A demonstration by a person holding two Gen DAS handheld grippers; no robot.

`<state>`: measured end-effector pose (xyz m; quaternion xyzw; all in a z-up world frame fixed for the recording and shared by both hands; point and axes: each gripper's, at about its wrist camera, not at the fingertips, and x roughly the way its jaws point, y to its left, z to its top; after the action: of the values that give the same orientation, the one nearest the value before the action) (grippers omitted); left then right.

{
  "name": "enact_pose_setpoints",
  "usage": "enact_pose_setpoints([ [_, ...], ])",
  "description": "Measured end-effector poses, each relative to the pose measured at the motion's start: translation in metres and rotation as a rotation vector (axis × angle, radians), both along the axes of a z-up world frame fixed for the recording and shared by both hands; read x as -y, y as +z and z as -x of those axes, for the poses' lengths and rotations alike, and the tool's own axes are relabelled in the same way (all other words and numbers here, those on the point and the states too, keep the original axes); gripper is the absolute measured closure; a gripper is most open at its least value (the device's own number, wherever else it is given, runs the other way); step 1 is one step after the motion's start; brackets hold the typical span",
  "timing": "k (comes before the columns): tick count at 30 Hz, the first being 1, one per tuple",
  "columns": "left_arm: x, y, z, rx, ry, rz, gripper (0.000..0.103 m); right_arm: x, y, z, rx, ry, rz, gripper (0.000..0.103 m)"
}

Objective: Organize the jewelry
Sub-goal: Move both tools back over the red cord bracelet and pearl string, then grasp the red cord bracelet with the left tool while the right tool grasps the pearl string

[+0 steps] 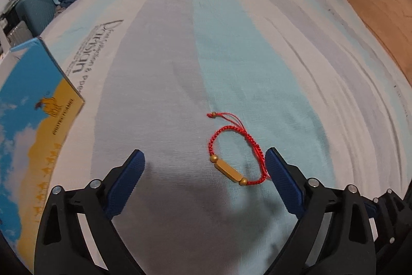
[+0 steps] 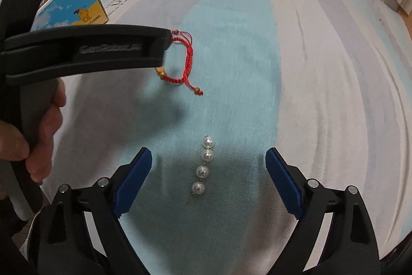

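A red braided bracelet (image 1: 233, 146) with a gold bar and gold beads lies on the striped bedsheet. My left gripper (image 1: 204, 163) is open, with the bracelet's gold bar between its blue fingertips, nearer the right one. A short strand of white pearls (image 2: 203, 166) lies on the blue stripe. My right gripper (image 2: 208, 161) is open, with the pearls between its fingertips. In the right wrist view the left gripper's black body (image 2: 85, 50) hides part of the bracelet (image 2: 184, 61).
A blue and yellow box with a camel picture (image 1: 36, 120) lies at the left of the bed, and also shows in the right wrist view (image 2: 74, 7). A teal suitcase (image 1: 33, 9) and clothes stand beyond. A wooden floor (image 1: 386, 17) is on the right.
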<state>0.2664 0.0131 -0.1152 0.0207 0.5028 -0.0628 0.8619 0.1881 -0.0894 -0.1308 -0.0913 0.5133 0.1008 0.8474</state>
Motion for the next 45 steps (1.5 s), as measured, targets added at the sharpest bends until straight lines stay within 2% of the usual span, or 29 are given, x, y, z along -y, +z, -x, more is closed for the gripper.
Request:
enact_pose_setpoints([
  [4, 0.006, -0.015, -0.006, -0.025, -0.007, 0.008, 0.02, 0.003, -0.012, 0.001, -0.026, 0.005, 0.003, 0.027],
  [7, 0.009, -0.026, -0.009, -0.055, 0.0, 0.025, 0.028, 0.005, -0.017, 0.0, -0.026, 0.005, 0.007, 0.031],
  [13, 0.012, -0.035, -0.006, -0.047, 0.012, -0.01, 0.033, 0.009, -0.017, -0.001, -0.025, -0.006, -0.002, 0.042],
  [15, 0.014, -0.034, -0.004, -0.048, 0.012, -0.022, 0.045, 0.009, -0.017, -0.001, -0.023, -0.01, 0.001, 0.047],
  [19, 0.011, -0.031, -0.002, -0.054, 0.005, -0.011, 0.063, 0.008, -0.016, 0.001, -0.021, -0.014, 0.007, 0.059],
  [21, 0.01, -0.03, -0.003, -0.059, -0.003, -0.008, 0.078, 0.007, -0.014, 0.003, -0.024, -0.014, -0.001, 0.072],
  [24, 0.01, -0.028, -0.003, -0.065, -0.023, 0.0, 0.095, 0.008, -0.01, 0.0, -0.024, -0.012, 0.0, 0.087],
  [30, 0.01, -0.02, 0.002, -0.066, -0.034, 0.023, 0.095, 0.012, -0.004, -0.003, -0.016, -0.023, -0.015, 0.093],
  [45, 0.001, 0.02, 0.01, -0.012, -0.033, 0.012, 0.095, 0.009, 0.032, 0.011, 0.05, -0.009, -0.016, 0.093],
])
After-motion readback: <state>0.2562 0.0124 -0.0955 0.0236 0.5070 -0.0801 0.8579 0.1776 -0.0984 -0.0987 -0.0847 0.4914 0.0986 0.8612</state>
